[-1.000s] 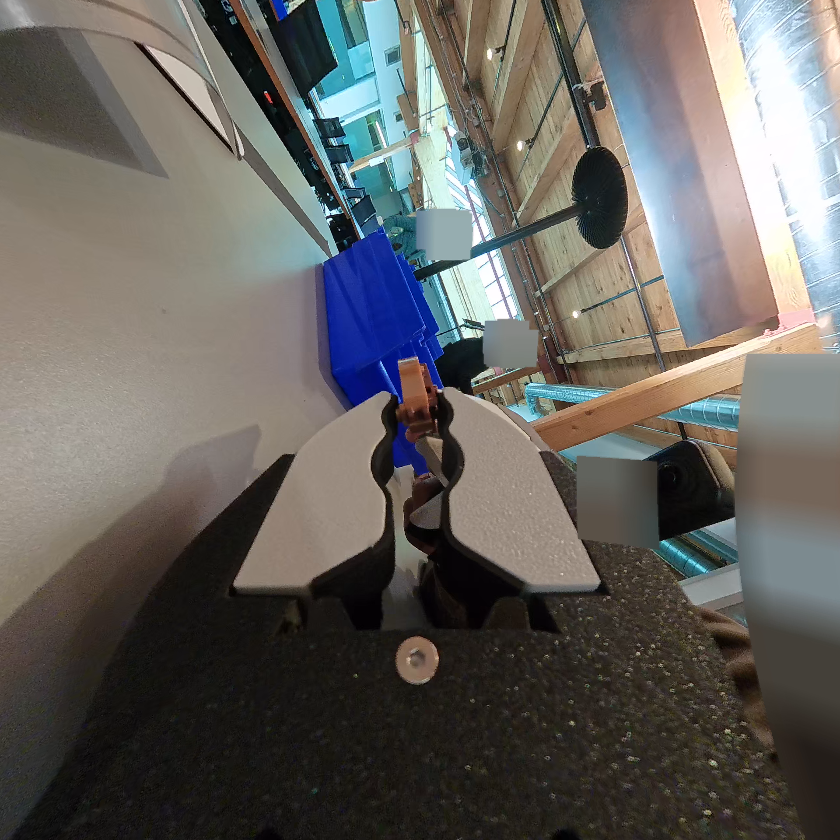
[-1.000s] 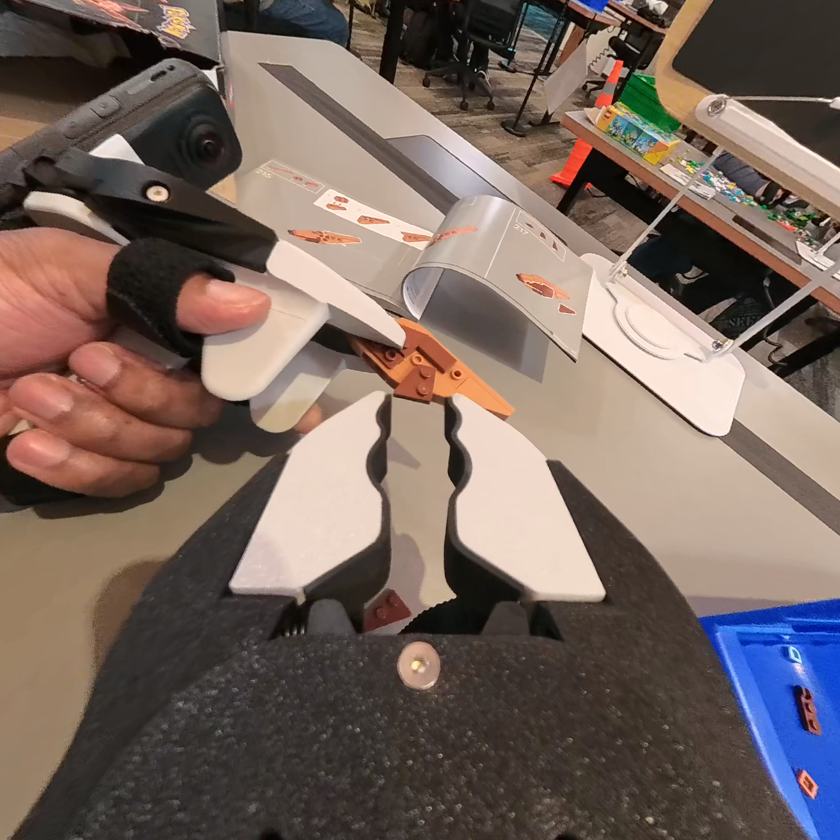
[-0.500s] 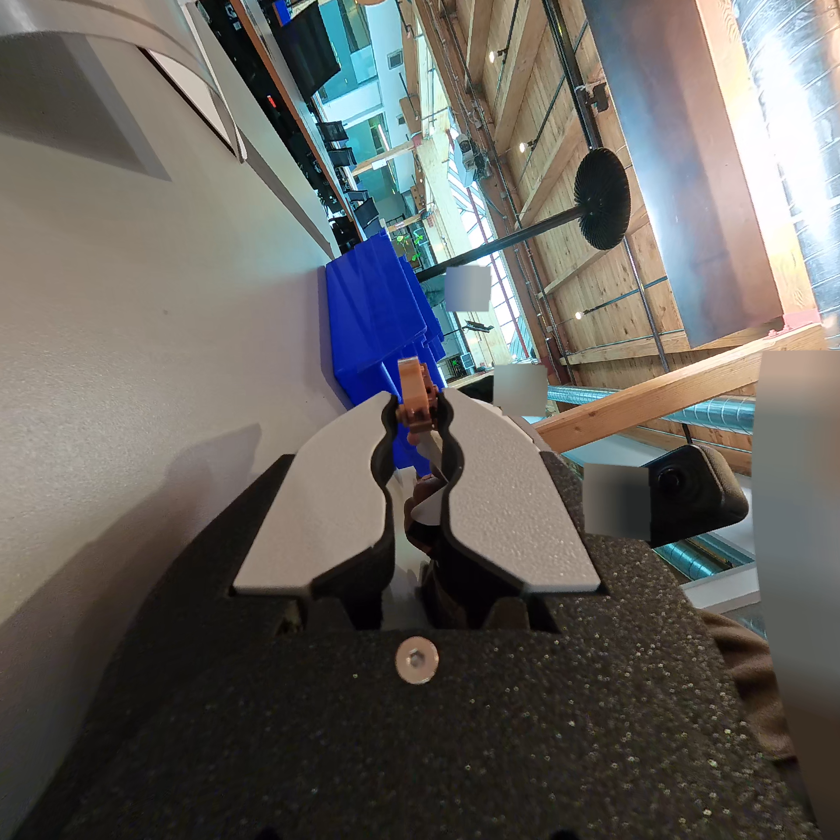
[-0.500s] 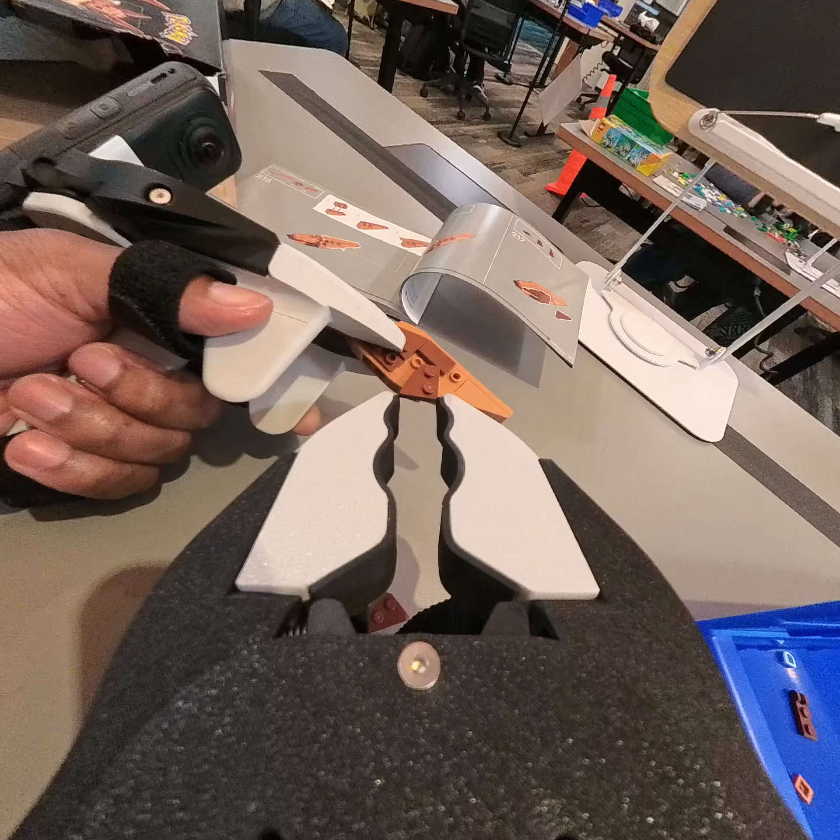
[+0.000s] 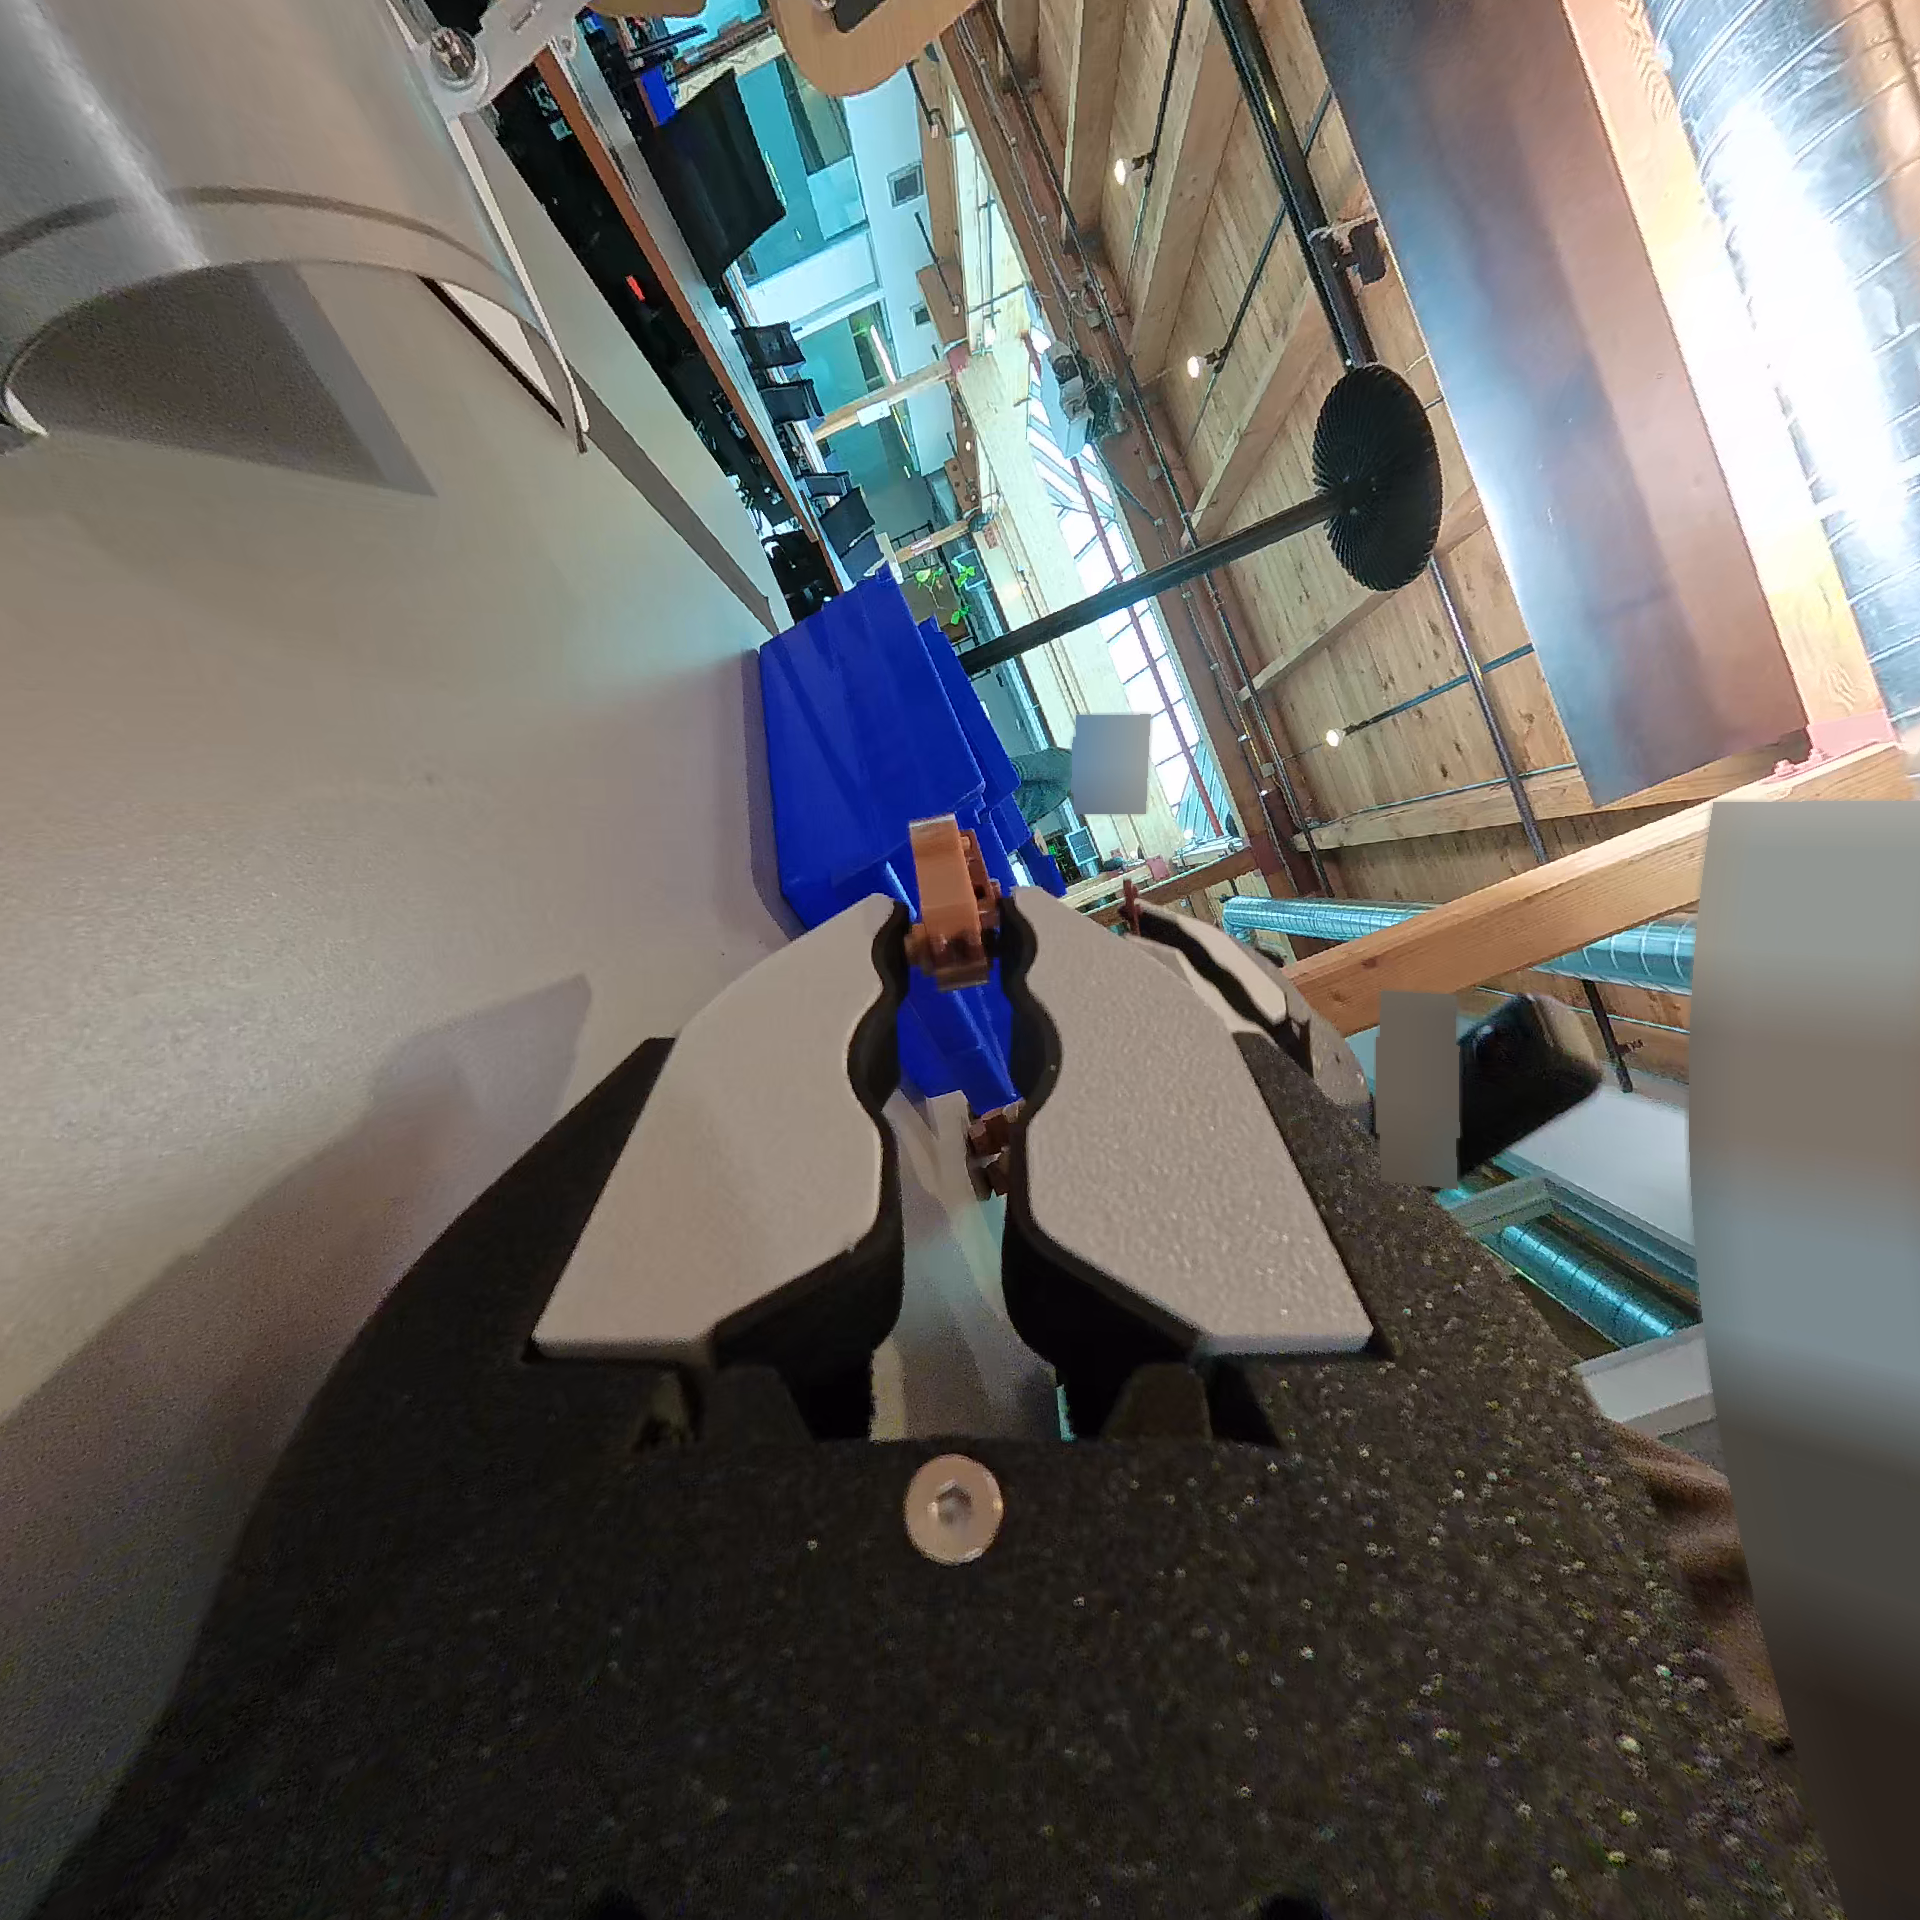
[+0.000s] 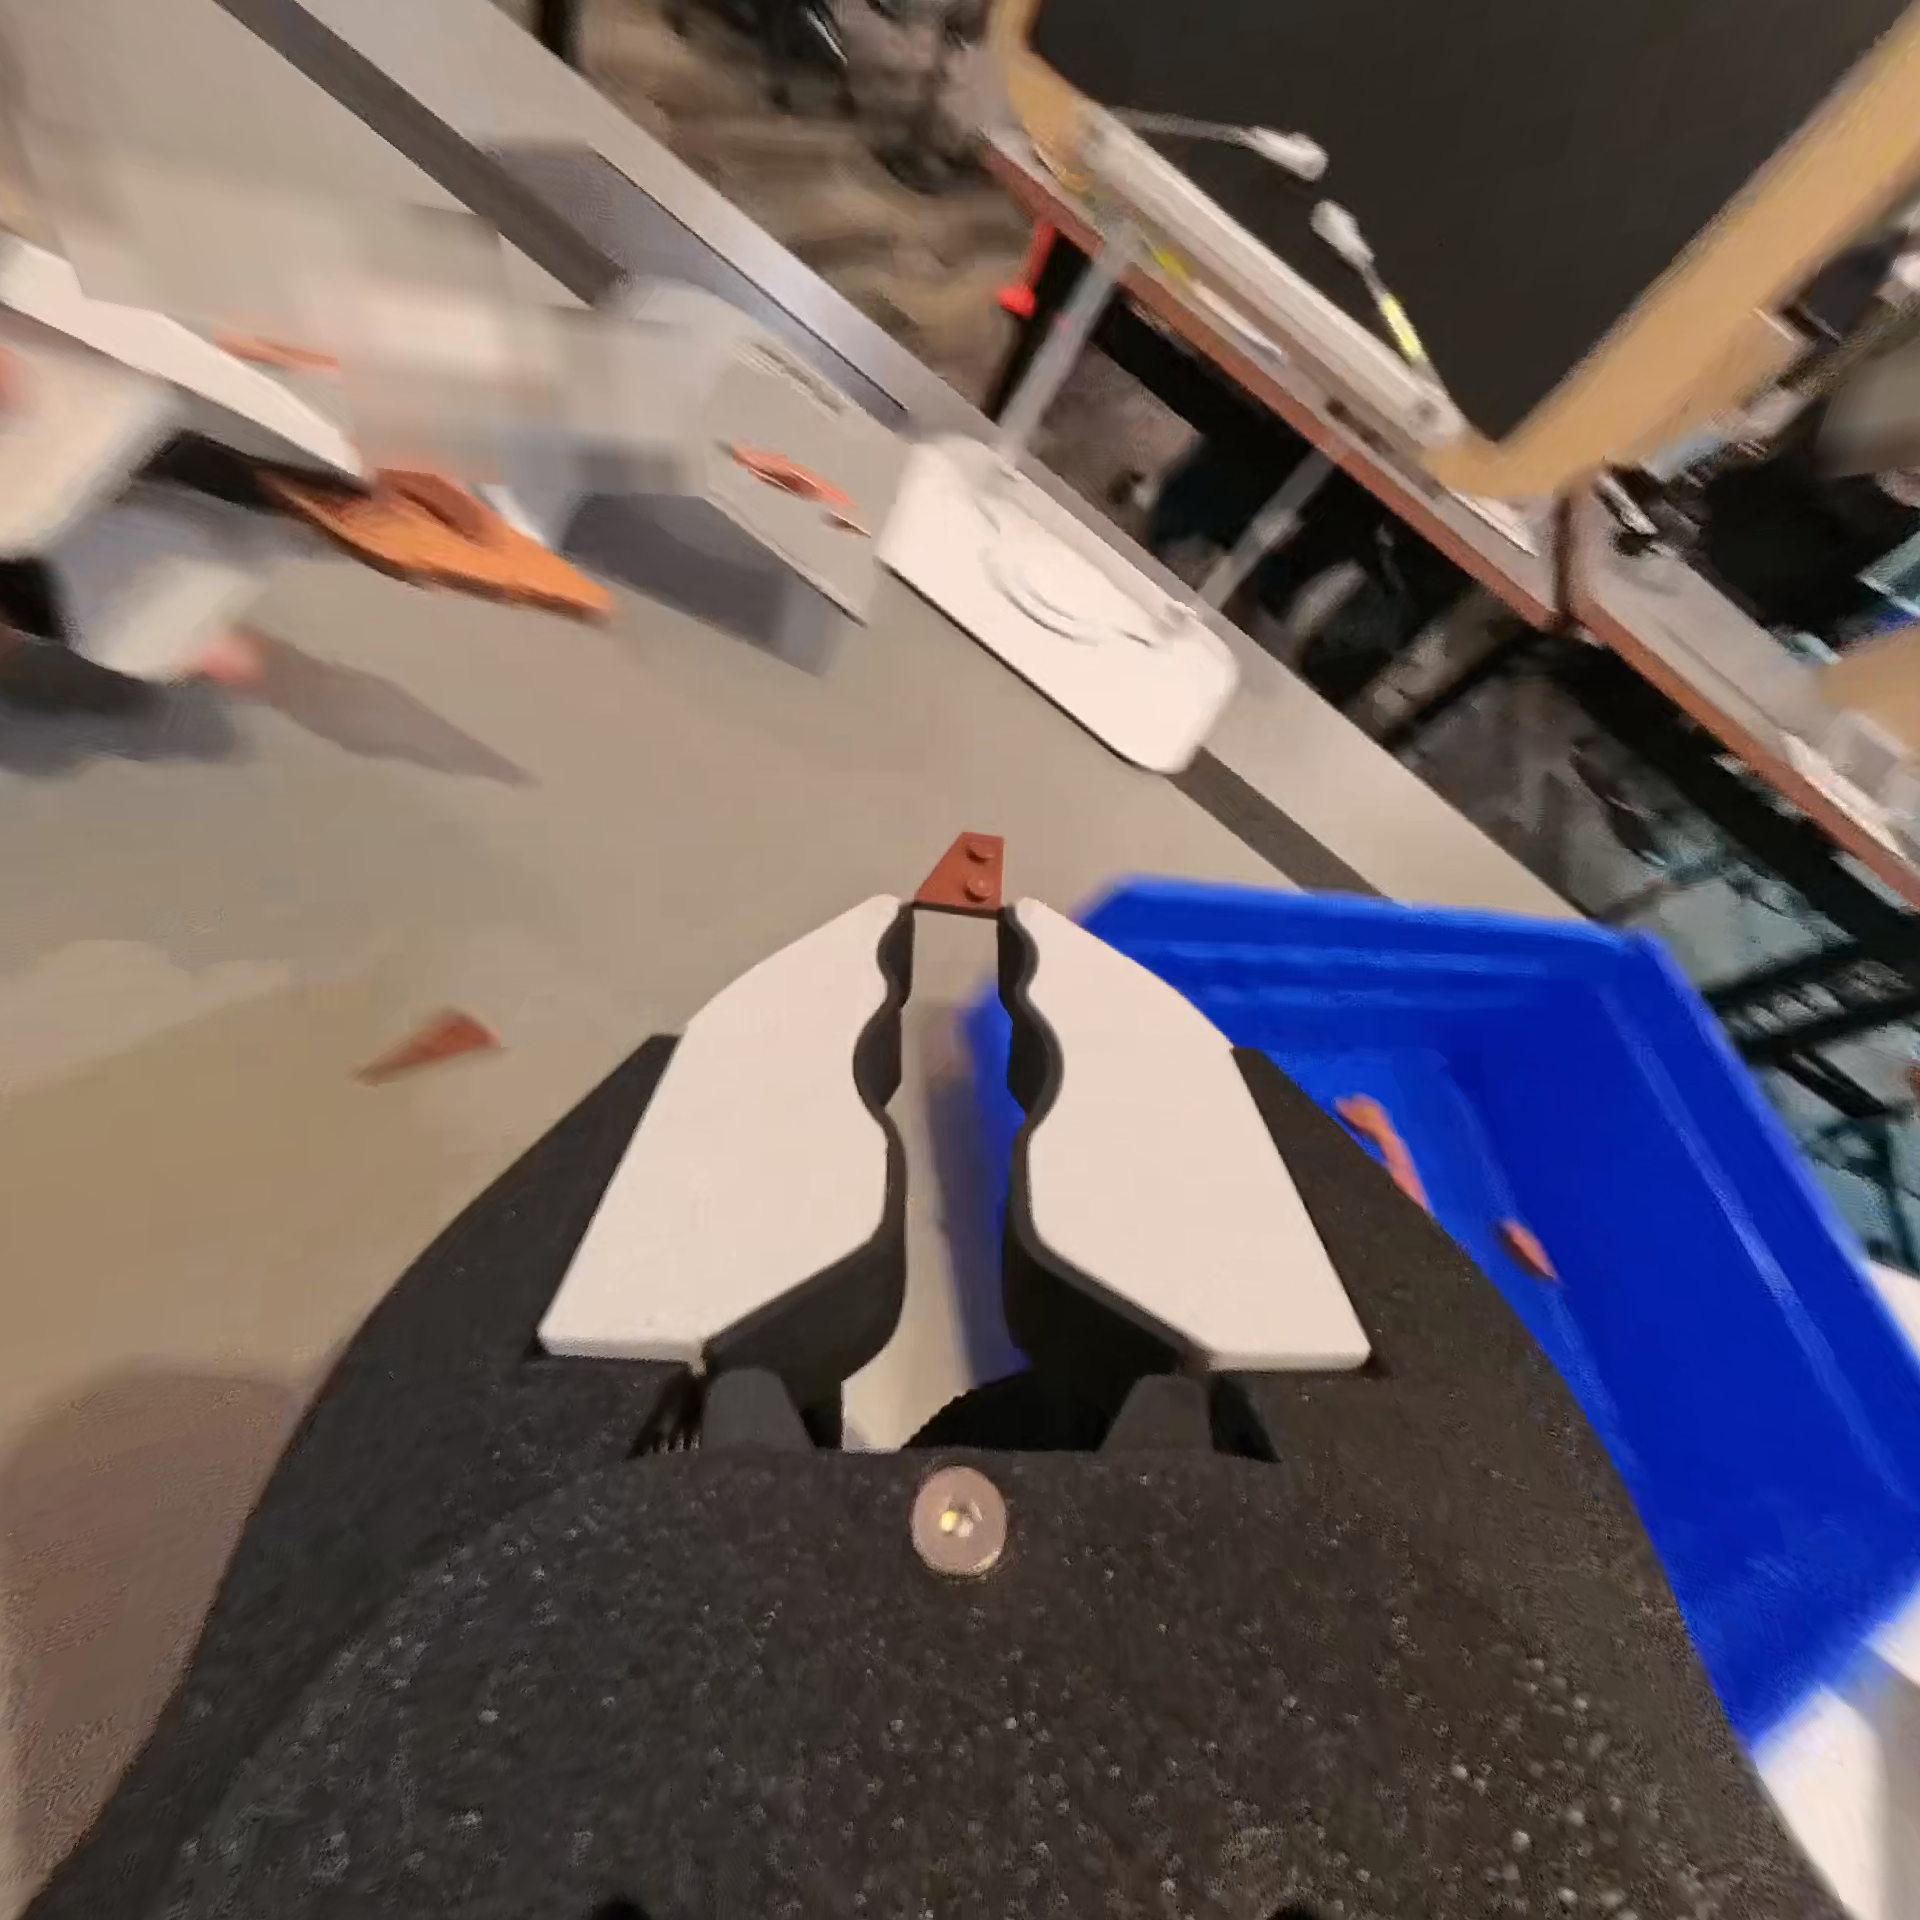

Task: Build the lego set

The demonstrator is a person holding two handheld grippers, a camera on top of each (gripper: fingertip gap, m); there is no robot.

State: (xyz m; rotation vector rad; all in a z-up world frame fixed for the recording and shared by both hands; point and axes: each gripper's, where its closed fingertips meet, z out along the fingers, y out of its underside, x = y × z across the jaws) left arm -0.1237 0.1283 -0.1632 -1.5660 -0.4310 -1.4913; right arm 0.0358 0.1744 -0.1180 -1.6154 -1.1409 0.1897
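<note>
Right wrist view (blurred): right claw point(image 6: 957, 906) pinches a brown wedge point(image 6: 962, 873); left claw point(image 5: 948, 920) grips the orange assembly point(image 5: 943, 896).

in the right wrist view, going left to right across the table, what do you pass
Orange lego assembly, blurred, at far left → small brown wedge piece lying on the table → brown wedge plate pinched at the tips of the right gripper → white lamp base, farther back → blue bin.
</note>
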